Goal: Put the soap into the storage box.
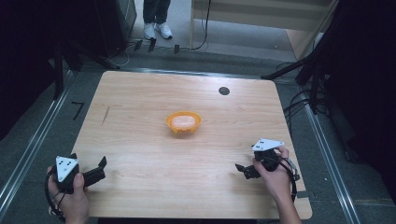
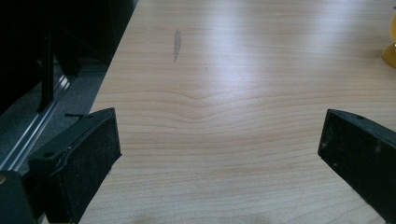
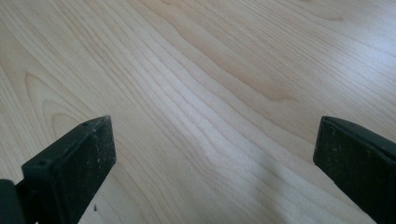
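An orange bowl sits near the middle of the wooden table, with a pale pinkish lump inside it. My left gripper rests at the table's front left corner, held in a hand and pointing right. In the left gripper view its jaws stand wide apart over bare wood, so the left gripper is open, and the bowl's rim shows at the far right. My right gripper lies at the front right and points left. Its own view shows the right gripper open above bare wood.
A round black grommet sits near the table's far edge. A grey streak marks the left side of the tabletop. Beyond the table stand a person's white shoes, a wooden shelf and dark stands at both sides.
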